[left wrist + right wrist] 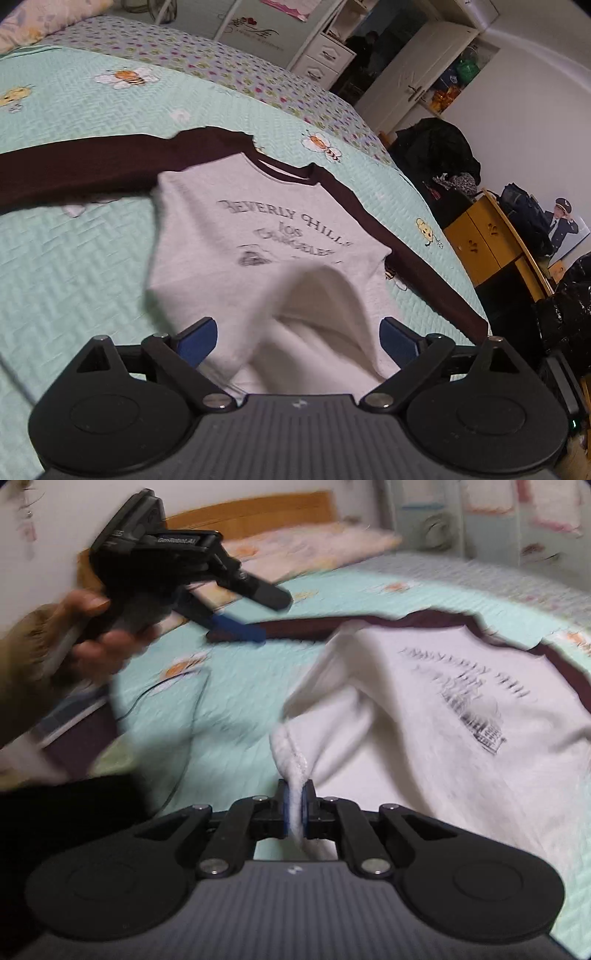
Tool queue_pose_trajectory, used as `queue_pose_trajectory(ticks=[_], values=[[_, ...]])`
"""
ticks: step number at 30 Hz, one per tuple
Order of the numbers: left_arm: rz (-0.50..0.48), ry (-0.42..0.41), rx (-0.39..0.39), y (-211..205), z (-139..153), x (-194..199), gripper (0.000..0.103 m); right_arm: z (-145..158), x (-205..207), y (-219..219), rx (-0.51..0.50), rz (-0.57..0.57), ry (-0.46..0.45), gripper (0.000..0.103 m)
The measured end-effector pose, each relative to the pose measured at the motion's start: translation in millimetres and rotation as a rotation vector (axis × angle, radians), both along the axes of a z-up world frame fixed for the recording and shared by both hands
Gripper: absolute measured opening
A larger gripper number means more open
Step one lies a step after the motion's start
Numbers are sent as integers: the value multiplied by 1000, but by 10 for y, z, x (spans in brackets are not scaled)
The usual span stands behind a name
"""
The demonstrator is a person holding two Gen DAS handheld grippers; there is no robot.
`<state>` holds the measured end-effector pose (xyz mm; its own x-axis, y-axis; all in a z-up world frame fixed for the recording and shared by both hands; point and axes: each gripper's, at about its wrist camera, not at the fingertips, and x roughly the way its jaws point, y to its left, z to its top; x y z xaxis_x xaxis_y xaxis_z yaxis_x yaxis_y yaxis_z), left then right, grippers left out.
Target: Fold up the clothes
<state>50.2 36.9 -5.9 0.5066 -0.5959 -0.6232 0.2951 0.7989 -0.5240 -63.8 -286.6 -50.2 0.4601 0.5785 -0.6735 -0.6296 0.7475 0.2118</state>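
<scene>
Gripped sweatshirt (424, 720) — mint bee-print quilt (74, 229)

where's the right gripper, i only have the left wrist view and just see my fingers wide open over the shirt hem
Observer: The right gripper is shut on the hem of the white sweatshirt.
Operator: is the hem lifted or flat
Observer: Lifted; the pinched edge rises off the mint quilt into a peak.
Operator: and where's my left one from there
Observer: The left gripper is off the sweatshirt, up in the air near the brown sleeve, held in a hand.
</scene>
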Motion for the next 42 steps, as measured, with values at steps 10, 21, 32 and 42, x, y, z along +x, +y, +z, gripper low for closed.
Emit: queue_pose_trajectory(ticks=[10,21,32,42], values=[[27,59,188,-59,-477,-321,95,-230,-140,-93,-89,-132,27,26],[164,52,271,-312,-1002,-188,81,-189,-572,-140,117,-346,-16,37],[204,63,326,-222,-967,-49,11,-337,-570,-281,186,-512,3,43],[302,66,518,561,-437,-289,24,-455,-752,-690,268,-675,27,44]])
